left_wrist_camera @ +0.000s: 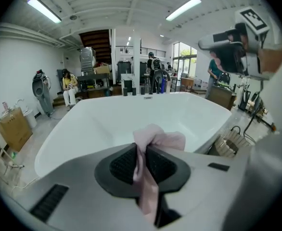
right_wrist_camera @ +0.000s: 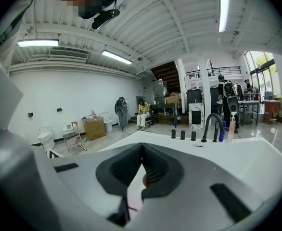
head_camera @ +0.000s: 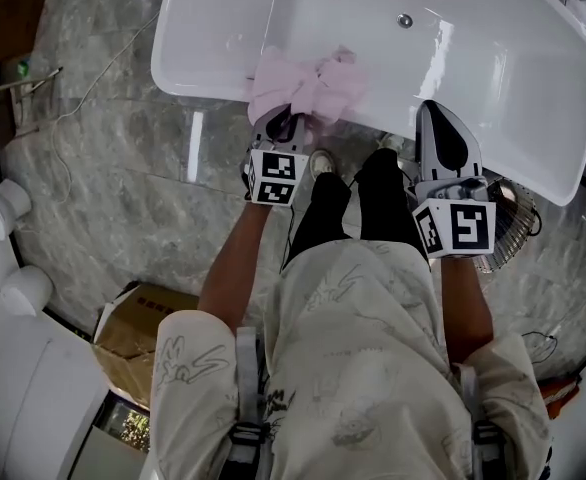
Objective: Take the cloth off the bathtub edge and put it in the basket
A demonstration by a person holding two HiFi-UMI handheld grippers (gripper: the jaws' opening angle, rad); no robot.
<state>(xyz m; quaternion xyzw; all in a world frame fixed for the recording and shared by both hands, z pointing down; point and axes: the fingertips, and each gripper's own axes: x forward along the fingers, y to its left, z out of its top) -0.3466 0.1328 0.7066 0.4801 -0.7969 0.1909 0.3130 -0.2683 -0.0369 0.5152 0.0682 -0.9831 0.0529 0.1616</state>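
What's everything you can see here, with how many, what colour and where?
bathtub: one, white, on the floor ahead of the person
cloth: one, pink, bunched at the tub's near edge
basket: one, dark wire, on the floor by the tub, beside the right gripper
cardboard box: one, brown, on the floor at lower left
faucet: one, black, on the tub's far rim
floor: grey marble
left gripper: one, grey, jaws clamped on the cloth
right gripper: one, grey, jaws together and empty, over the tub's near rim
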